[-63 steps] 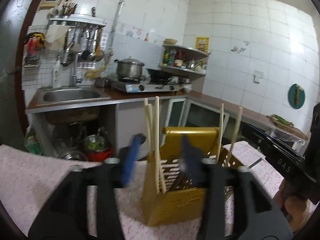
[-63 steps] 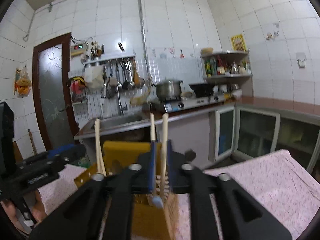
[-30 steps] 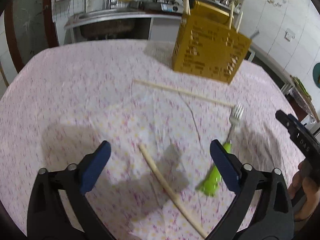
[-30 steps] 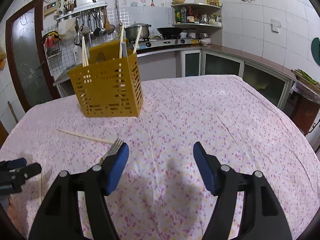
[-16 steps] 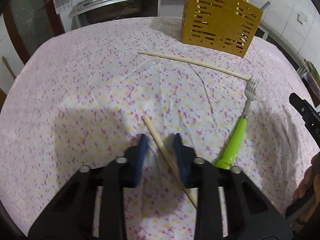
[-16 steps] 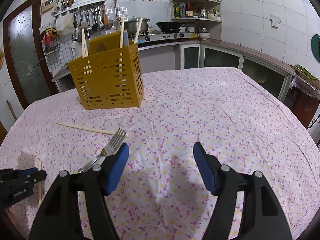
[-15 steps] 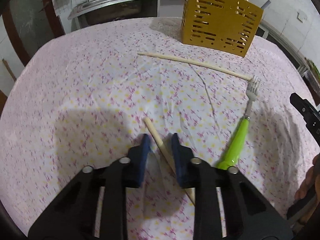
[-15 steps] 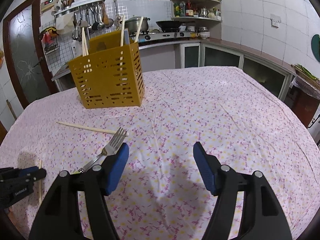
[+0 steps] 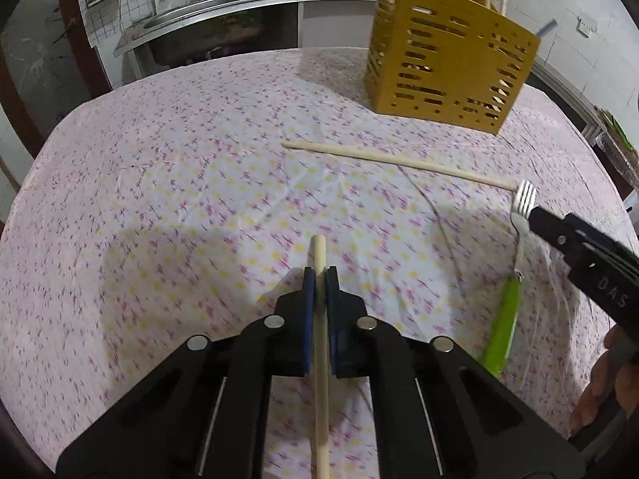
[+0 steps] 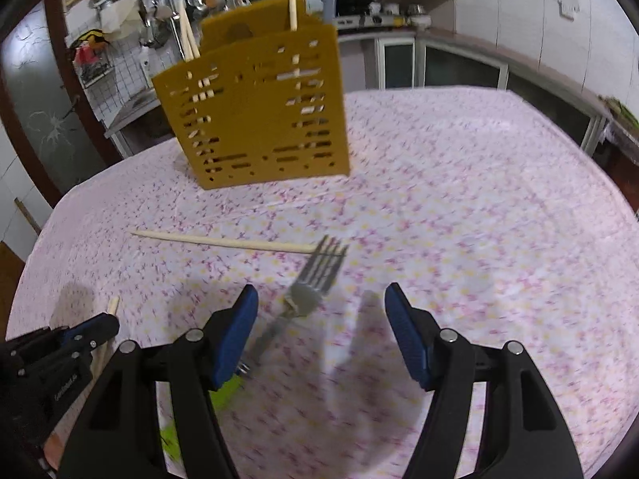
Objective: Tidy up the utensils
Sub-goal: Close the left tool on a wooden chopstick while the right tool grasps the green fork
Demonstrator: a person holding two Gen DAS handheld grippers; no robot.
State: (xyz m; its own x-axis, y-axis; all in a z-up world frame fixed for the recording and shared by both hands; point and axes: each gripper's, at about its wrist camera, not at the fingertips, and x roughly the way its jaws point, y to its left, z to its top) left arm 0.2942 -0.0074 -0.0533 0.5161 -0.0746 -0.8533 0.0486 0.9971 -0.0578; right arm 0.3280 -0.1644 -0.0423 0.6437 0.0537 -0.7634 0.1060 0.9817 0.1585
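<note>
A: Left wrist view: a tiled kitchen, and a table under a floral tablecloth (image 9: 159,183). The yellow utensil caddy (image 9: 447,64) stands toward the far right corner with several chopsticks upright in it. The left gripper (image 9: 318,279) is pinched on one chopstick (image 9: 319,255) near the front edge.

B: What's left?

A: A second chopstick (image 9: 399,161) lies mid-cloth.

B: And the right wrist view?

A: The right gripper (image 10: 321,311), spread wide, hovers over the green-handled fork (image 10: 315,279). So, partly done, I'd say.
</note>
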